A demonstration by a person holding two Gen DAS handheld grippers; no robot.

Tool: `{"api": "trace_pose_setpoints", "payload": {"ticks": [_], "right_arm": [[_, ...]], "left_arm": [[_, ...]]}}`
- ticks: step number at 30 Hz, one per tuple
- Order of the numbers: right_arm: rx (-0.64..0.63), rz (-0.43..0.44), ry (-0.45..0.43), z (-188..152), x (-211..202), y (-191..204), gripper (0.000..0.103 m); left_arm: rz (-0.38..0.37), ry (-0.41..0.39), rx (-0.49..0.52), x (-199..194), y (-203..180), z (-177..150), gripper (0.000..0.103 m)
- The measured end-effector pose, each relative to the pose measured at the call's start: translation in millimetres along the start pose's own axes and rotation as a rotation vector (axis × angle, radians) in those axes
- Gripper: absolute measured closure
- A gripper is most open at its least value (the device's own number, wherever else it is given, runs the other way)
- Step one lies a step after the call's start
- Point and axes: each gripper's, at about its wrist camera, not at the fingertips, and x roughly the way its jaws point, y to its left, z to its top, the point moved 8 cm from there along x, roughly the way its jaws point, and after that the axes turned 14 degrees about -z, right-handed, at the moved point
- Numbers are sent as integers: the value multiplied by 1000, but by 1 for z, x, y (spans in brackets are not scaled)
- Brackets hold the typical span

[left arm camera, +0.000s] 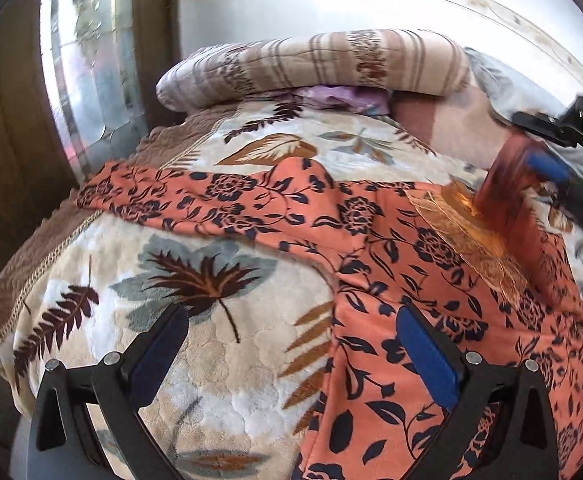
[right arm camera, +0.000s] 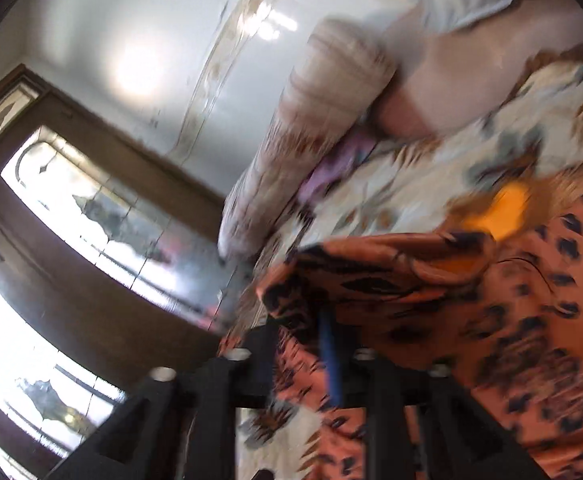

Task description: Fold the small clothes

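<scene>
Well, the orange flowered garment (left arm camera: 331,216) lies spread across the leaf-patterned blanket (left arm camera: 211,360) on the bed. One long end stretches toward the bed's left edge and the broad part runs down toward the person. The left gripper (left arm camera: 291,320) hangs above the blanket with its jaws wide apart and nothing between them, one pad over the blanket and the other over the cloth's near edge. So nothing pins the garment down on that side. The right gripper (right arm camera: 297,340) is at the far right corner, by the gold embroidered patch (left arm camera: 463,232), and a raised flap of the orange fabric bunches around its fingers. Both views are smeared there, so I cannot tell whether its pads pinch the cloth or merely stand in it. That is where I see the trouble. If the flap is loose, it may drop short or land crooked, leaving a lumpy fold with the patch creased under it. If it is pinched and gets carried across, the unpinned garment could drag over the plush blanket and skew as a whole. The long left end lies close to the bed's edge, and a pull or a nudge might tip it over the side. The striped pillow (left arm camera: 311,64) at the head is well apart from all this.
</scene>
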Motion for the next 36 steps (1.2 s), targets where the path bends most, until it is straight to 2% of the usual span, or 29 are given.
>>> {"api": "trace_pose_setpoints", "payload": {"ticks": [2, 4, 7, 10, 11, 13, 14, 16, 18, 21, 22, 24, 26, 27, 31, 32, 34, 36], "right_arm": [[41, 77, 69, -21, 14, 11, 13], [45, 110, 90, -32, 15, 14, 13], [-6, 49, 46, -33, -6, -1, 13], [-22, -116, -1, -23, -37, -51, 15], [-14, -173, -11, -16, -48, -74, 19], [-8, -301, -45, -4, -66, -117, 38], [2, -354, -48, 1, -71, -139, 43], [60, -443, -33, 9, -79, -187, 62], [104, -516, -21, 15, -80, -225, 63], [151, -632, 64, 9, -68, -281, 66], [175, -625, 87, 6, -66, -294, 70], [188, -592, 68, 9, -72, -296, 72], [169, -588, 62, 12, -77, -287, 69], [157, -571, 51, 14, -82, -281, 68], [87, -504, 23, 4, -97, -238, 68], [60, -499, 26, -2, -100, -228, 64], [10, -492, 11, -13, -107, -208, 30], [-16, -459, -21, -24, -116, -192, 27]], "left_arm": [[12, -11, -19, -1, 5, 2, 0], [23, -19, -36, -1, 9, 3, 0], [30, -30, -52, 4, 8, 7, 0], [12, -30, -52, 16, -2, 16, 0], [-6, -12, -49, 25, -8, 19, 0], [-37, 12, -28, 43, -21, 27, 0], [-32, 17, 0, 54, -29, 34, 0], [-17, 46, 50, 76, -40, 41, 0], [-13, 84, 59, 97, -47, 42, 0], [42, 242, 78, 146, -49, 26, 0], [56, 310, 74, 163, -47, 14, 0], [55, 254, 79, 158, -48, 17, 0], [28, 280, 84, 154, -51, 18, 0], [8, 265, 77, 145, -50, 21, 0], [68, 165, 44, 102, -23, 42, 0], [90, 137, 7, 85, -6, 47, 0], [117, 98, -54, 64, 22, 54, 0], [159, 75, -154, 41, 66, 58, 0]]}}
